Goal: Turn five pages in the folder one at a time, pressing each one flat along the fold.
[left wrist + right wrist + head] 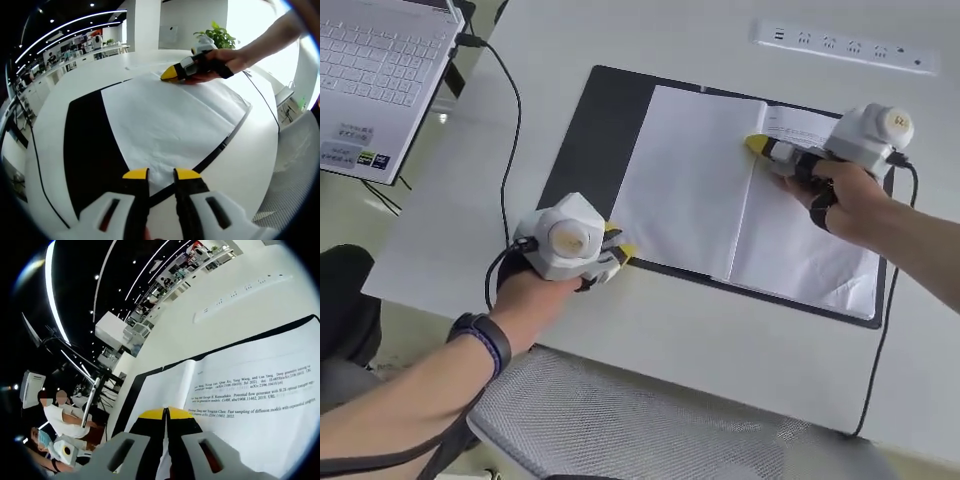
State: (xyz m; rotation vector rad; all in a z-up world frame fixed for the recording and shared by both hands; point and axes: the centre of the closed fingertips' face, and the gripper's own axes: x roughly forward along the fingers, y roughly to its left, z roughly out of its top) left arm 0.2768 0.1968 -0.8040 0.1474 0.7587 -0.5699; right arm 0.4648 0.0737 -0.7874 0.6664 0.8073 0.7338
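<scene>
The black folder point(592, 135) lies open in the middle of the white table point(670, 345), well back from its near edge, with a blank left page point(685, 175) and a right page point(810, 250) that carries printed lines at its top.

The right gripper point(758, 146) rests its yellow tips on the fold point(748, 200), towards the far end of the folder. In the right gripper view point(165, 413) its jaws are pressed together with no gap.

The left gripper point(618, 250) sits at the near left corner of the left page. In the left gripper view point(161, 174) its jaws stand a narrow slit apart over the page's edge; whether they actually touch the paper is hard to tell.

A power strip point(845, 45) lies along the table's far edge, and a laptop point(380, 70) stands off its left edge.
</scene>
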